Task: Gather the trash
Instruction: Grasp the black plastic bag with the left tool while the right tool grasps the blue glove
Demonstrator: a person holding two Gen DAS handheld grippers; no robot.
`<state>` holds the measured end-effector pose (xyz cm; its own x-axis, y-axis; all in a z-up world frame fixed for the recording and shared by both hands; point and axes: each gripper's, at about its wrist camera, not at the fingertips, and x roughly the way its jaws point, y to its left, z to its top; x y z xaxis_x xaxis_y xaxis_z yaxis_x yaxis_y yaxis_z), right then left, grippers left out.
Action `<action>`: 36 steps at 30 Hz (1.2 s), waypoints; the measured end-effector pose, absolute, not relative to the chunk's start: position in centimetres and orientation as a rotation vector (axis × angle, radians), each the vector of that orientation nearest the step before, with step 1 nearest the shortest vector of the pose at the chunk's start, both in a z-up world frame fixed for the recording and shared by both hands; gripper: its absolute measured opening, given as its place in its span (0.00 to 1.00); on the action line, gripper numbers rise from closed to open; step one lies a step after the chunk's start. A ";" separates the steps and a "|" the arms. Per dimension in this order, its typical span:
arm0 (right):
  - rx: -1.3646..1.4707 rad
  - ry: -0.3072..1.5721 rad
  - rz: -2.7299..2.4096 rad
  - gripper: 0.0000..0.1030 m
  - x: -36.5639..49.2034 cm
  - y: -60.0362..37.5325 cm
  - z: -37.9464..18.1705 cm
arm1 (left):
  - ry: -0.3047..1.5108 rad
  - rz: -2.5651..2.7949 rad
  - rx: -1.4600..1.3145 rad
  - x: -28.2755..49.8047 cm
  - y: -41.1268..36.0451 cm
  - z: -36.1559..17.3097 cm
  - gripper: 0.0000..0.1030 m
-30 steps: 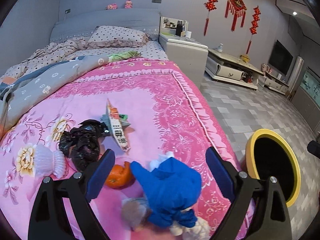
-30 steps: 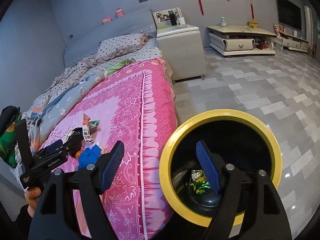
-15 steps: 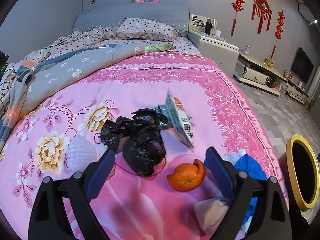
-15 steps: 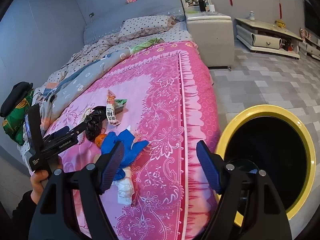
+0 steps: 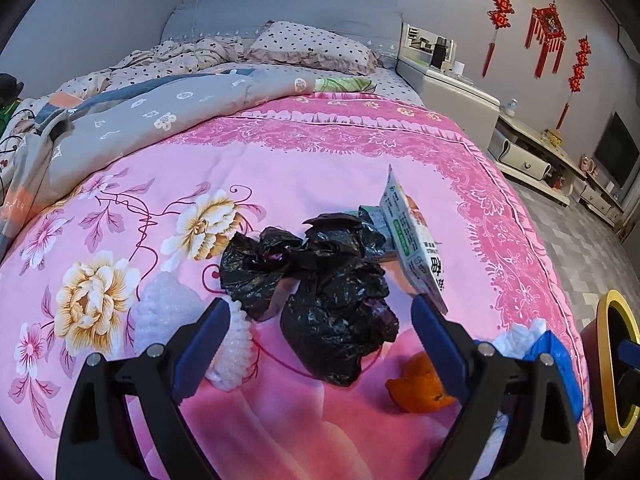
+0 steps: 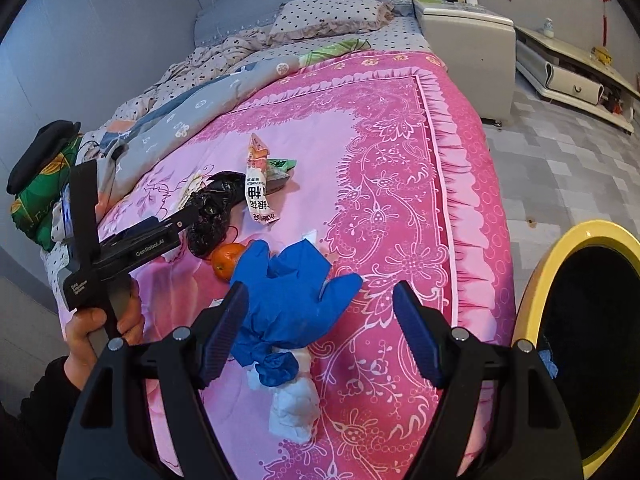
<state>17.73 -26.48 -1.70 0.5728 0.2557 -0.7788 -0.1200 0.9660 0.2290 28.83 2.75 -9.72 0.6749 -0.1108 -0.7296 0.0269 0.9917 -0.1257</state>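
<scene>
Trash lies on a pink flowered bedspread (image 5: 304,184). A crumpled black plastic bag (image 5: 332,296) sits just ahead of my open left gripper (image 5: 320,326), between its blue fingers but untouched. Beside it are a white foam fruit net (image 5: 180,316), an orange (image 5: 420,388), a snack packet (image 5: 416,240) and a blue glove (image 5: 556,364). In the right wrist view the blue glove (image 6: 292,292) and white tissue (image 6: 294,404) lie ahead of my open right gripper (image 6: 320,320). The left gripper (image 6: 188,216) hovers by the black bag (image 6: 212,208). The yellow-rimmed bin (image 6: 560,264) stands at the right.
A grey quilt (image 5: 132,120) and spotted pillows (image 5: 312,46) cover the far bed. A white nightstand (image 6: 468,44) and a low TV cabinet (image 6: 572,76) stand on the tiled floor beyond. A hand (image 6: 100,324) holds the left gripper's handle.
Both grippers swung left and lower. The left went from the blue glove to the black bag; the right left the bin's mouth and now faces the blue glove. Jaws stayed open.
</scene>
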 end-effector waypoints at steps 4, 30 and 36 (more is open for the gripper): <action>0.053 0.918 0.242 0.69 18.1 -24.4 -2.2 | 0.841 -0.083 -0.119 29.9 2.5 -10.7 0.86; 0.052 1.026 0.289 0.25 19.7 -22.5 -5.9 | 0.873 -0.133 -0.183 30.2 3.2 -12.2 0.42; 0.054 0.966 0.288 0.23 18.1 -23.2 -3.9 | 0.836 -0.133 -0.175 28.2 3.8 -10.0 0.42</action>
<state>18.11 -23.17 -3.95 0.5333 0.2654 -0.8032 -0.2176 0.9606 0.1729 28.17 3.83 -10.02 0.6634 -0.1856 -0.7249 0.0482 0.9773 -0.2061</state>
